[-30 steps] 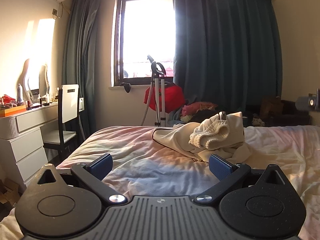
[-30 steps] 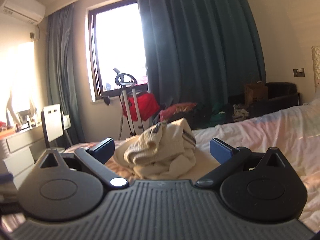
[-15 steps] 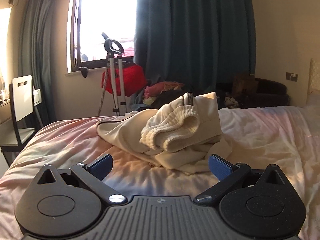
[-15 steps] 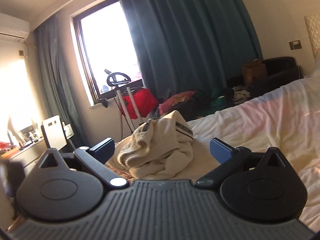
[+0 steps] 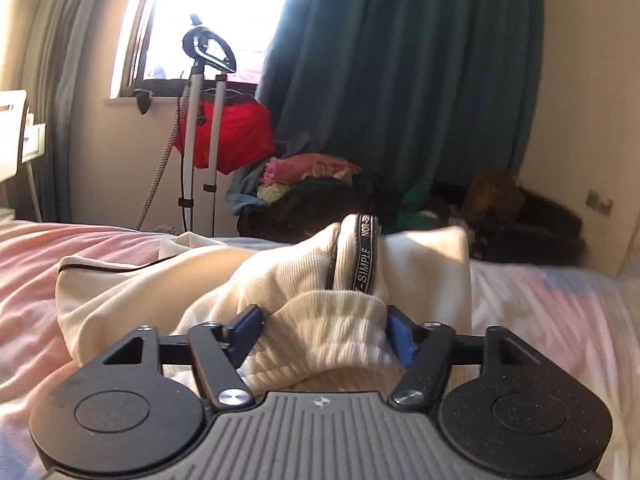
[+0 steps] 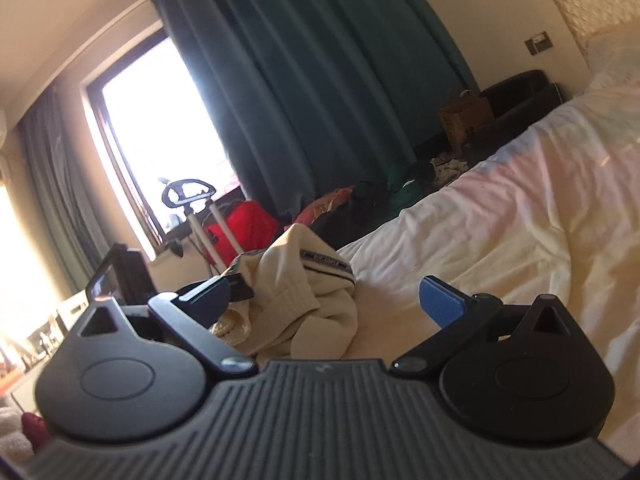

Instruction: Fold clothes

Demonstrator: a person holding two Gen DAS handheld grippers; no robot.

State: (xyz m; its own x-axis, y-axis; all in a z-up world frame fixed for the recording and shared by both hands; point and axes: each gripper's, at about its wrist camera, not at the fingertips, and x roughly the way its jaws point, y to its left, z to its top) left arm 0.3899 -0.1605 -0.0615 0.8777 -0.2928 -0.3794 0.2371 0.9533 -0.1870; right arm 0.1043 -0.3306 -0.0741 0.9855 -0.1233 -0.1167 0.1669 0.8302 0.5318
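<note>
Fingers [image 5: 244,334] of our left gripper [image 5: 324,336] were partly closed around the ribbed cuff [image 5: 340,332] of one cream garment [image 5: 280,280]; both blue pads touched the knit, though we could not tell whether they truly clamped it. Our right gripper [image 6: 332,296] stood wide apart, holding nothing, with the same garment heaped between and just beyond its two fingers on the bed [image 6: 500,220]. Beyond our left fingers, a black strap [image 5: 366,256] on the garment read "SIMPLE"; its other letters were unreadable. One window [image 5: 208,20] and one red bag [image 5: 236,136] showed far behind.
</note>
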